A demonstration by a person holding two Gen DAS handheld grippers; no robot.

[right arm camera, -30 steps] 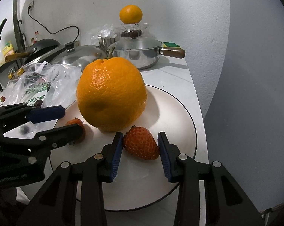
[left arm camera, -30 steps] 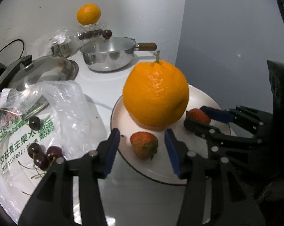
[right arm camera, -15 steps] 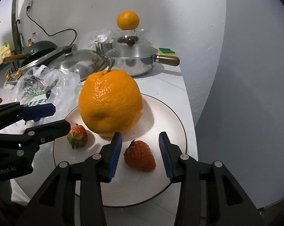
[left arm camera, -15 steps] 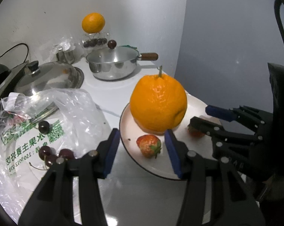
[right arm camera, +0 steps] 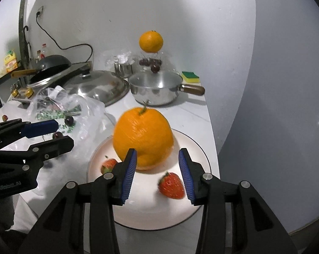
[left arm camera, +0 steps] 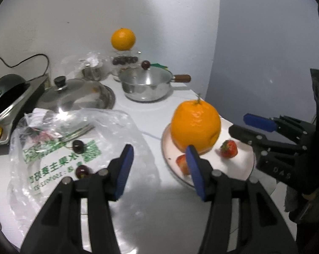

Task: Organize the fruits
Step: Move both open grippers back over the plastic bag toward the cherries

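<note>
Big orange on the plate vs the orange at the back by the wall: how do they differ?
The big orange sits on the white plate between two strawberries; the back orange is perched on a clear container of cherries. The big orange has a short green stem sticking up; no stem shows on the back orange. The big orange is slightly tall and lumpy; the back orange is rounder. Both are whole, unpeeled and bright orange.

White stone-look countertop (right arm camera: pixel 193 114), set against a white wall. Directly on it: a round white plate with a dark rim (right arm camera: pixel 198 152) near the front edge; a crumpled clear plastic bag with green print (left arm camera: pixel 53 148) beside the plate; a domed steel lid with a black knob (left arm camera: pixel 74 94); a steel saucepan with a brown wooden handle (right arm camera: pixel 157 90); a yellow-and-green sponge (right arm camera: pixel 190 77) behind it.
</note>
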